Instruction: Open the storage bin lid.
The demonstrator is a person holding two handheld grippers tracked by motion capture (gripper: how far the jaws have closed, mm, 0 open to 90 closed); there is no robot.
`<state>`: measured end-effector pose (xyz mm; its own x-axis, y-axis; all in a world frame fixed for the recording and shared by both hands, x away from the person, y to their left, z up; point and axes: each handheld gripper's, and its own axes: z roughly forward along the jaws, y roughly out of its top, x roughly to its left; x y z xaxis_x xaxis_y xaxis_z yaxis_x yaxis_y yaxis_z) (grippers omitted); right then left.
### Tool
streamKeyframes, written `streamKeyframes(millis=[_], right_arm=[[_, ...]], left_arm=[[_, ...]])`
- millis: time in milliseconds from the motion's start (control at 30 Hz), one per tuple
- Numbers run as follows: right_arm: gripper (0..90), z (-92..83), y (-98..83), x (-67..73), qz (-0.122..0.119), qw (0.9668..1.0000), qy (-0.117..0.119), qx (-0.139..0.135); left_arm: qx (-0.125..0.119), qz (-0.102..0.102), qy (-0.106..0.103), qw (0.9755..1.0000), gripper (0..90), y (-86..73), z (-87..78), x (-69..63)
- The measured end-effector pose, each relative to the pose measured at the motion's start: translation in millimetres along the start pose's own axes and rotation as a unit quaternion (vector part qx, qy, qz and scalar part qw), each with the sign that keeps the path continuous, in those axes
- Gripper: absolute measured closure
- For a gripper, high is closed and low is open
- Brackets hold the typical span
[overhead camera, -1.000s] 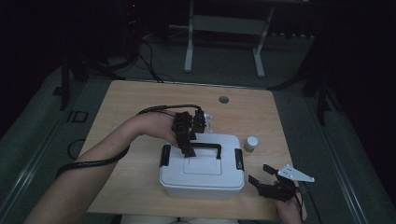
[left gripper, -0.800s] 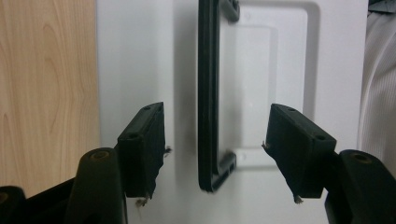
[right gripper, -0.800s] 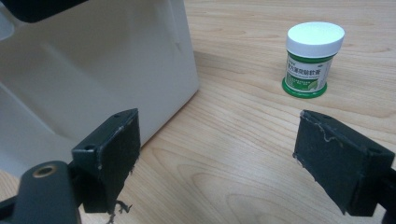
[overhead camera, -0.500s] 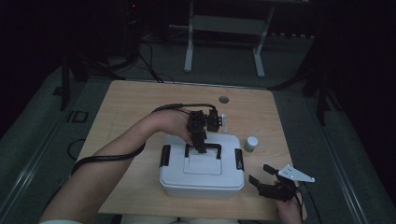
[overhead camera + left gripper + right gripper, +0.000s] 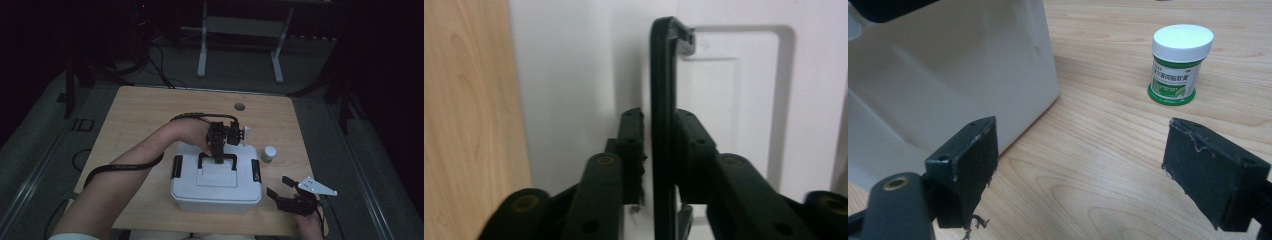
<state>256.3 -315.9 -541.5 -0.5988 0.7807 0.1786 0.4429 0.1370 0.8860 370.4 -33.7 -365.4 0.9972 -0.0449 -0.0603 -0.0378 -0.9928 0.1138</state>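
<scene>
High view: white lidded box near the front middle of the wooden bench; left hand-held gripper down on its black handle; small white-capped jar just right of the box; right hand-held gripper spread, beside the box's front right corner.

Left gripper view: jaws pinching the handle bar over the white lid.

Right gripper view: jaws wide apart above bare wood, box wall at left, green-labelled jar beyond.
</scene>
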Motion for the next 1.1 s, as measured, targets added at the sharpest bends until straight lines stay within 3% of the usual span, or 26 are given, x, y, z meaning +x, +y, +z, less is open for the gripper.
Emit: streamKeyframes(millis=[300, 733, 900, 1100], right_arm=[[14.2, -0.1, 0.0, -0.3, 0.001, 1.0000, 0.000, 0.000], [14.2, -0.1, 0.1, -0.4, 0.002, 1.0000, 0.000, 0.000], [14.2, 0.2, 0.2, -0.3, 0.001, 1.0000, 0.000, 0.002], [14.2, 0.2, 0.3, 0.1, 0.002, 1.0000, 0.000, 0.002]], left_arm=[[-0.005, 0.010, -0.020, 0.9997, 81.8, 0.7, -3.8, -6.0], [-0.014, 0.015, -0.006, 0.9998, 83.6, 0.3, -15.0, -11.4], [-0.020, 0.019, -0.009, 0.9996, 83.6, -0.4, -24.9, -15.4], [-0.025, 0.019, 0.003, 0.9995, 83.6, -1.8, -38.8, -18.7]])
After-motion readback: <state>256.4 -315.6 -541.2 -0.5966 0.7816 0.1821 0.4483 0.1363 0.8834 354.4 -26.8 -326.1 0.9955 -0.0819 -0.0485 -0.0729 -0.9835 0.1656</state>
